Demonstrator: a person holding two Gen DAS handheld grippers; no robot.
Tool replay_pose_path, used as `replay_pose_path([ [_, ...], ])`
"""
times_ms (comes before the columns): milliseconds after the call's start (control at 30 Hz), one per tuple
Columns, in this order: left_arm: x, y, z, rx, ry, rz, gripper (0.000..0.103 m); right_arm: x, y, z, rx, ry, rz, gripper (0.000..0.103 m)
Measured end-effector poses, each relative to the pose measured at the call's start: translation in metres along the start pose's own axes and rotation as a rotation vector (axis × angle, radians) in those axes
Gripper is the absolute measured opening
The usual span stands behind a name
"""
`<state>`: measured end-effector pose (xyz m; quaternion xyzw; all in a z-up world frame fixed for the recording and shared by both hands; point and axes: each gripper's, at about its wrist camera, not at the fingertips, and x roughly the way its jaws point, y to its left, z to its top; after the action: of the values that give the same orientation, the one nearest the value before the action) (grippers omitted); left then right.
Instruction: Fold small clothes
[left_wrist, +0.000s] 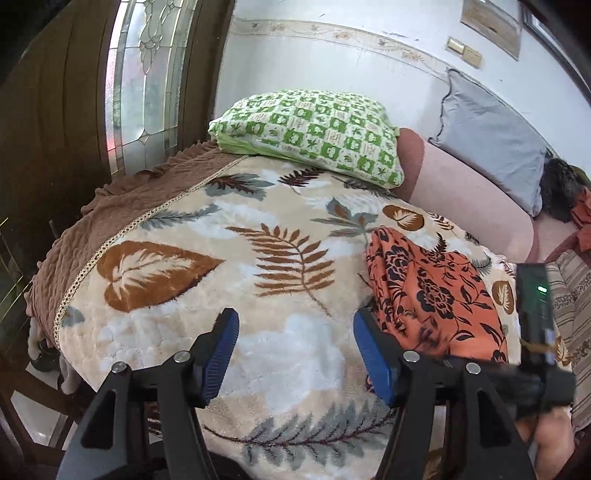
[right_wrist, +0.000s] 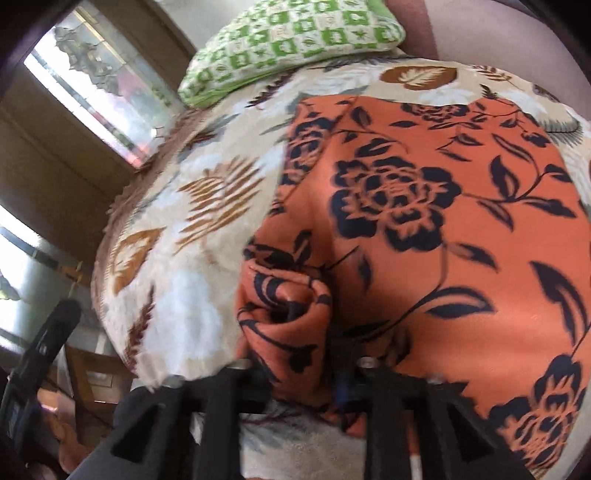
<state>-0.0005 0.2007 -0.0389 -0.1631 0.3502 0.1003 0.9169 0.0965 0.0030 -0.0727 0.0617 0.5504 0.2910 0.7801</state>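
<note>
An orange garment with a black flower print (left_wrist: 436, 295) lies on the leaf-patterned blanket (left_wrist: 221, 236) at the right. My left gripper (left_wrist: 295, 350) is open and empty over the blanket, just left of the garment's near edge. In the right wrist view the garment (right_wrist: 443, 206) fills the frame. My right gripper (right_wrist: 314, 354) is shut on a bunched fold of its near edge, and cloth hides the fingertips. The right gripper's body (left_wrist: 535, 325) shows at the right of the left wrist view.
A green checked pillow (left_wrist: 314, 129) lies at the far end of the bed. A pink bolster (left_wrist: 461, 192) and a grey cushion (left_wrist: 491, 140) lean on the wall at the right. A brown frilled cover (left_wrist: 92, 229) hangs over the left bed edge, beside a wooden door (left_wrist: 55, 110).
</note>
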Motion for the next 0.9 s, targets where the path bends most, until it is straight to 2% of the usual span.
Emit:
replay_pose_path([
  [33, 0.001, -0.001, 0.001, -0.003, 0.006, -0.003, 0.065, -0.003, 0.006, -0.003, -0.019, -0.007, 0.029, 0.087],
  [100, 0.002, -0.004, 0.003, 0.003, 0.003, -0.006, 0.065, -0.013, 0.017, -0.012, -0.065, -0.042, 0.055, 0.087],
  [167, 0.003, -0.015, 0.007, 0.01, 0.013, -0.031, 0.065, -0.023, 0.018, -0.022, -0.052, -0.077, 0.119, 0.087],
  [300, 0.01, -0.06, 0.013, 0.091, 0.034, -0.145, 0.066, -0.055, -0.028, -0.045, 0.139, -0.148, 0.197, 0.087],
  [367, 0.022, -0.084, 0.015, 0.122, 0.052, -0.213, 0.066, -0.077, -0.054, -0.056, 0.206, -0.202, 0.2, 0.087],
  [400, 0.031, -0.089, 0.015, 0.126, 0.075, -0.215, 0.066, -0.088, -0.066, -0.058, 0.234, -0.231, 0.196, 0.087],
  [467, 0.067, -0.092, 0.005, 0.122, 0.186, -0.167, 0.065, -0.11, -0.092, -0.064, 0.3, -0.288, 0.183, 0.087],
  [500, 0.087, -0.088, -0.004, 0.126, 0.248, -0.092, 0.064, -0.117, -0.111, -0.068, 0.347, -0.307, 0.167, 0.087],
  [533, 0.112, -0.076, -0.018, 0.123, 0.332, 0.016, 0.063, -0.119, -0.124, -0.068, 0.375, -0.308, 0.145, 0.087],
  [567, 0.118, -0.065, -0.023, 0.074, 0.352, -0.013, 0.064, -0.119, -0.14, -0.068, 0.408, -0.294, 0.119, 0.087],
  [633, 0.106, -0.062, -0.015, 0.03, 0.332, -0.026, 0.064, -0.107, -0.164, -0.072, 0.482, -0.238, 0.108, 0.087],
  [700, 0.084, -0.074, 0.0, 0.082, 0.247, 0.004, 0.064, -0.107, -0.181, -0.072, 0.505, -0.232, 0.131, 0.087],
  [767, 0.066, -0.092, 0.018, 0.134, 0.161, -0.006, 0.064, -0.111, -0.193, -0.064, 0.508, -0.241, 0.157, 0.087],
  [833, 0.06, -0.116, 0.038, 0.176, 0.126, -0.078, 0.065, -0.109, -0.204, -0.051, 0.52, -0.222, 0.22, 0.087],
  [900, 0.066, -0.138, 0.048, 0.227, 0.107, -0.12, 0.065, -0.101, -0.213, -0.039, 0.541, -0.207, 0.271, 0.087],
])
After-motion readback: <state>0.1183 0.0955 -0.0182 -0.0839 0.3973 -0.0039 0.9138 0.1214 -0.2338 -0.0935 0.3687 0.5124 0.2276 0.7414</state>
